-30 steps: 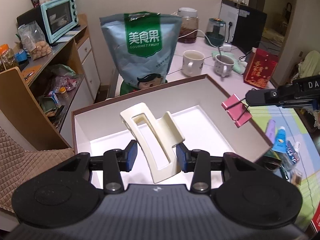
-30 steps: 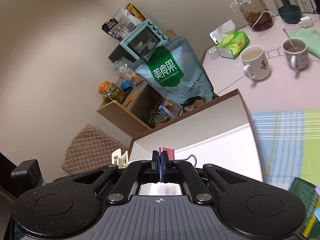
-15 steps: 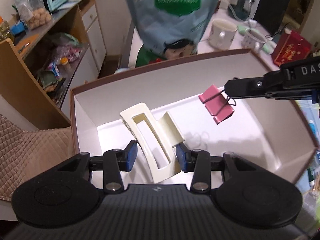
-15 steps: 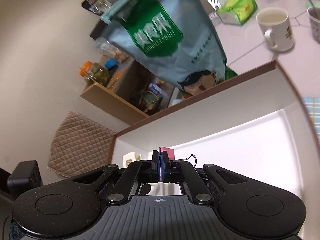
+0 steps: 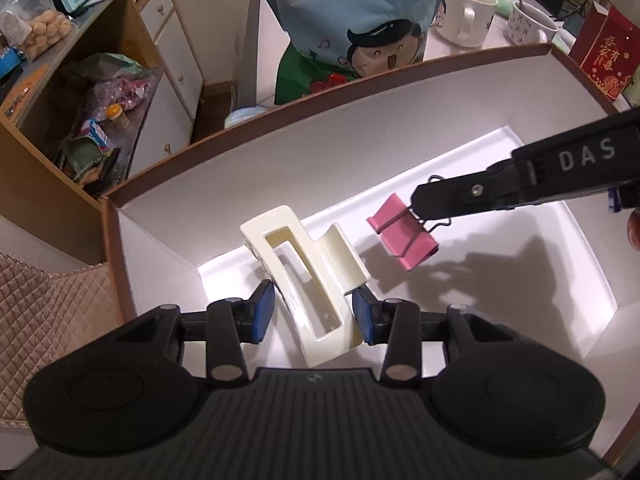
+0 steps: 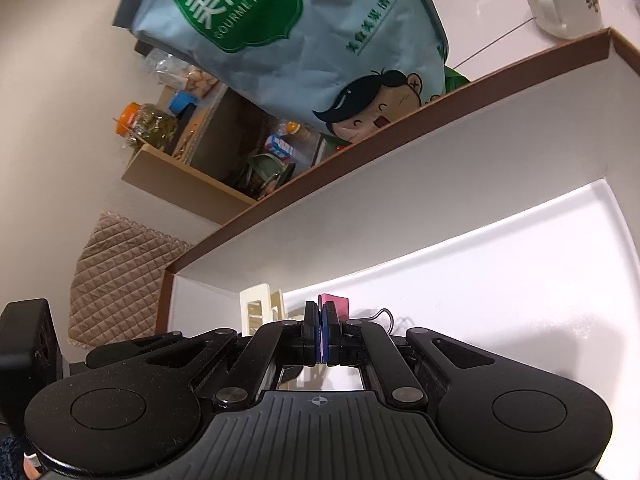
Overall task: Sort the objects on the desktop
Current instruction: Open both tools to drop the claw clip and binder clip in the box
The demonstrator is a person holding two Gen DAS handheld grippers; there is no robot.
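Left gripper (image 5: 314, 307): blue pads pressed to either side of a cream hair claw (image 5: 308, 266), so it is clamped on it. Claw sits tilted between the fingers, lower end toward the camera, upper end out over the floor of the box (image 5: 520, 280); contact with the floor cannot be told.

Right gripper (image 6: 321, 338): fingers pinched together on a pink binder clip (image 5: 404, 237). In the left view the clip hangs off the fingertips above the box floor, just beside the claw's upper end, the two apart. Shadow under it suggests it is clear of the floor.

Handling, judged:
- claw: light, stiff glossy plastic, likely slippery; hold across the flat sides as now
- clip: light, hard metal body, loose wire handles; hold by the body or handle base

Both items are inside the box walls but held, not set down

Beyond the box: snack bag (image 5: 360, 12), mugs (image 5: 466, 12)
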